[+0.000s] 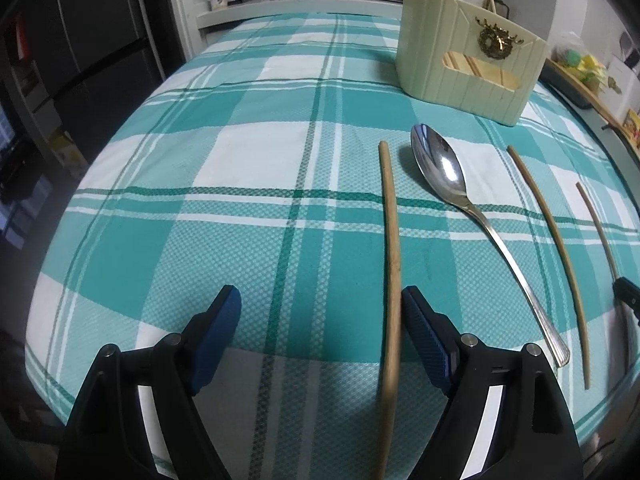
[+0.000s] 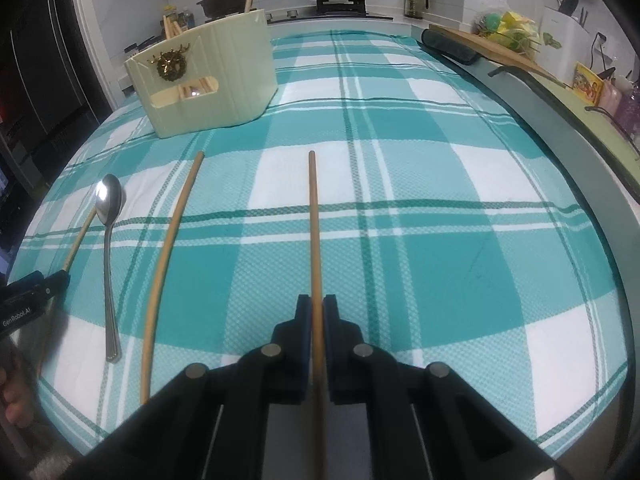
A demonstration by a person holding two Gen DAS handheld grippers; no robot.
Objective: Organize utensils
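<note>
Between the right claw's closed pads: a chopstick.

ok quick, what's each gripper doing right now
left gripper: open, a chopstick between the jaws, not gripped
right gripper: shut on a chopstick

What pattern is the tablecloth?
Teal and white plaid tablecloth, clearest in the right wrist view.

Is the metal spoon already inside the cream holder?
No, the spoon lies flat on the checked cloth, in front of the holder.
</note>
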